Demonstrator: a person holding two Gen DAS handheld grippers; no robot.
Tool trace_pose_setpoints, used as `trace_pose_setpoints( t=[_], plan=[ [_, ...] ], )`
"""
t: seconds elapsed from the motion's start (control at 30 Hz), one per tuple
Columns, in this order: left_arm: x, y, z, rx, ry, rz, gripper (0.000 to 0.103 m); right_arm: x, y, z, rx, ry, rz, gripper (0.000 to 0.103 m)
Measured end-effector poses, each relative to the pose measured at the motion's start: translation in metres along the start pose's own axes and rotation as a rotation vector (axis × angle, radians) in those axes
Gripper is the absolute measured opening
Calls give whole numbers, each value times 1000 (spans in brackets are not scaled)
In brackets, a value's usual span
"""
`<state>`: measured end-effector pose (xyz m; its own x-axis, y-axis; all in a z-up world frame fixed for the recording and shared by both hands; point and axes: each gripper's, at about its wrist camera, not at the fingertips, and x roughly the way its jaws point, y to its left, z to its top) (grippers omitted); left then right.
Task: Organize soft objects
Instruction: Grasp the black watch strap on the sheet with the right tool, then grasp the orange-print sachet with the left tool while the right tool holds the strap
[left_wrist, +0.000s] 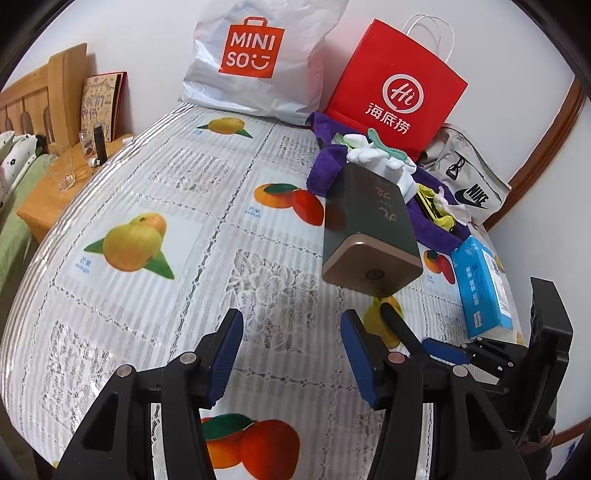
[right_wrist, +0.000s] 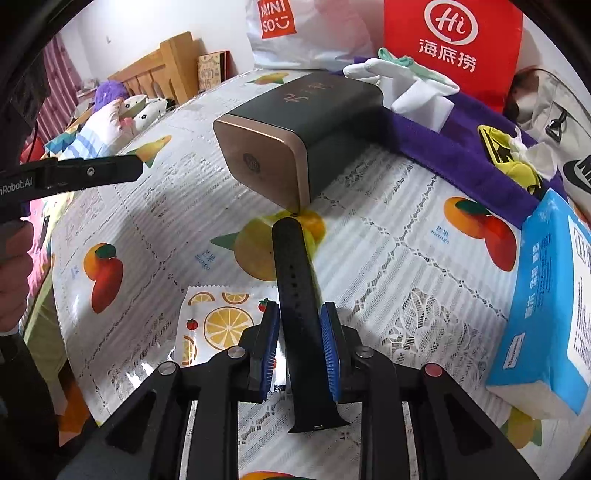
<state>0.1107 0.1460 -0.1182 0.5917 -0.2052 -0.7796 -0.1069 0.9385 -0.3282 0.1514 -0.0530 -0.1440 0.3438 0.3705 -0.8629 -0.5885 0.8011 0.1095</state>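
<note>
As seen, strap (right_wrist: 295, 295) between hand-held gripper (right_wrist: 297, 350) pads.

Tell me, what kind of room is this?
Most likely a bedroom at home: a wooden headboard with pillows stands beside the table's fruit-print cloth, and shopping bags lean against the wall.

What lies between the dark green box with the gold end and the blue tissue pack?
In the right wrist view, only bare fruit-print tablecloth separates the dark green box with the gold end from the blue tissue pack.
</note>
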Motion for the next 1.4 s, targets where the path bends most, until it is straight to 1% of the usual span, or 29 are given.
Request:
trace_pose_setpoints(
  t=[0.13,0.2,0.33,0.53,0.6,0.67,0.77,0.83,0.97,1.0,1.13,1.2,1.23,1.3,1.33,1.4],
  plan=[
    [3,2,-7,-7,19,-10,53,2,1,0,-11,-39,-9,21],
    [4,0,-11,0,30,-9,53,-1,1,0,-5,-42,-7,20],
    [8,-8,-20,27,56,2,53,-21,2,-4,11,-91,-4,20],
    [22,-30,-34,67,110,-37,54,-44,-8,-29,44,-104,-33,20],
    [26,-41,-40,87,126,-58,58,-54,-16,-40,71,-115,-43,20],
    [29,-52,-43,111,126,-71,64,-64,-25,-52,100,-129,-64,20],
    [34,-71,-49,158,131,-71,78,-76,-35,-68,138,-144,-84,20],
    [37,-84,-53,185,131,-59,81,-82,-42,-80,163,-149,-91,20],
    [43,-102,-56,224,136,-59,88,-87,-57,-101,216,-149,-106,20],
    [45,-108,-57,241,134,-50,88,-88,-61,-104,225,-150,-113,20],
    [54,-130,-67,329,94,75,87,-92,-71,-114,252,-149,-133,20],
    [59,-139,-74,399,82,138,87,-93,-74,-117,257,-149,-150,20],
    [59,-141,-76,418,72,152,88,-94,-75,-117,256,-150,-160,20],
    [59,-141,-76,414,69,143,88,-94,-79,-117,262,-153,-168,20],
    [58,-140,-75,415,69,141,87,-94,-81,-117,267,-154,-170,20],
    [55,-140,-76,423,57,136,80,-94,-84,-117,277,-158,-177,20]
  ],
)
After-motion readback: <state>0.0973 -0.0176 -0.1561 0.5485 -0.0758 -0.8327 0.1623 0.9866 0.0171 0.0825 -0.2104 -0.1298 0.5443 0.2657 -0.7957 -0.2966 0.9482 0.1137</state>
